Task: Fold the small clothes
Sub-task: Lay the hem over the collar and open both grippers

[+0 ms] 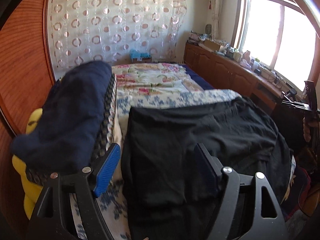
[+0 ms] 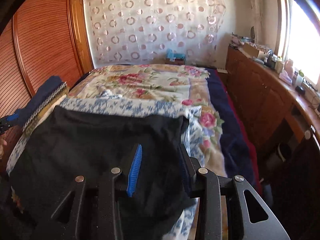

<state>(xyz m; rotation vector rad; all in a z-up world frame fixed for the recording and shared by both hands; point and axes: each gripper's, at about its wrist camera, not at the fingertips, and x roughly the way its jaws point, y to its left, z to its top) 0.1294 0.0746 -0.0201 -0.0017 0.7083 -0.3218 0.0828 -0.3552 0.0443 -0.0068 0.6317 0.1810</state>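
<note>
Your bed (image 2: 152, 84) fills both views, spread with a floral cover and, nearer you, a blue-and-white printed cloth (image 2: 128, 104). On that cloth lies the black garment (image 1: 190, 132) — spread mostly flat with soft wrinkles, its far edge running across the bed. To its left sits a stack of folded clothes (image 1: 66, 116), a navy piece on top and a patterned one beneath, just beside the garment's left edge. Your left tool (image 1: 158, 170) hangs over the near part of the black garment with its jaws wide, the blue pads clear of the fabric. Your right tool (image 2: 160, 166) sits at the garment's right edge, jaws narrower but parted — fabric lies between them, not visibly pinched.
</note>
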